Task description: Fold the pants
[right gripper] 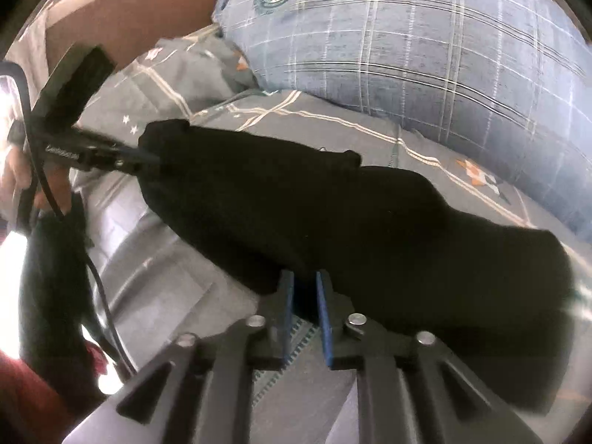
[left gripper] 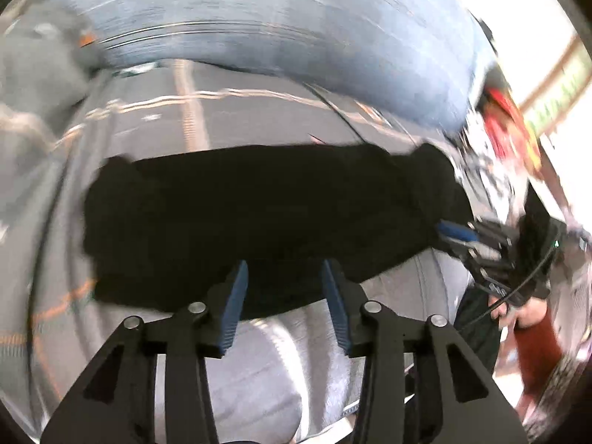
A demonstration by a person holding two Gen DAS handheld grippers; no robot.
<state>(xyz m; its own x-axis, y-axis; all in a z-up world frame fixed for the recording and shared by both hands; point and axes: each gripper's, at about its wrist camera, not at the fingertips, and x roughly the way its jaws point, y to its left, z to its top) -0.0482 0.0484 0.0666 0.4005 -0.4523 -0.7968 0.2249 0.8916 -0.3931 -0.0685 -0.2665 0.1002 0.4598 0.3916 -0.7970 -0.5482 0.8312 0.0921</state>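
The black pants (left gripper: 259, 214) lie as a folded dark band across the grey checked bedspread (left gripper: 229, 118). My left gripper (left gripper: 285, 270) is open, its blue pads just over the near edge of the pants, with nothing between them. In the right wrist view the pants (right gripper: 370, 229) stretch from upper left to lower right. My right gripper (right gripper: 305, 281) has its pads nearly together on the near edge of the pants. The left gripper shows there (right gripper: 148, 157) at the pants' far left end. The right gripper shows in the left wrist view (left gripper: 449, 233) at the pants' right end.
A large blue checked pillow (right gripper: 425, 37) lies behind the pants. A second grey pillow (right gripper: 192, 70) lies at the back left, by a brown headboard (right gripper: 140, 11). A pale grey blanket (left gripper: 281, 362) lies under my left gripper. Cables (right gripper: 100, 296) hang at the left.
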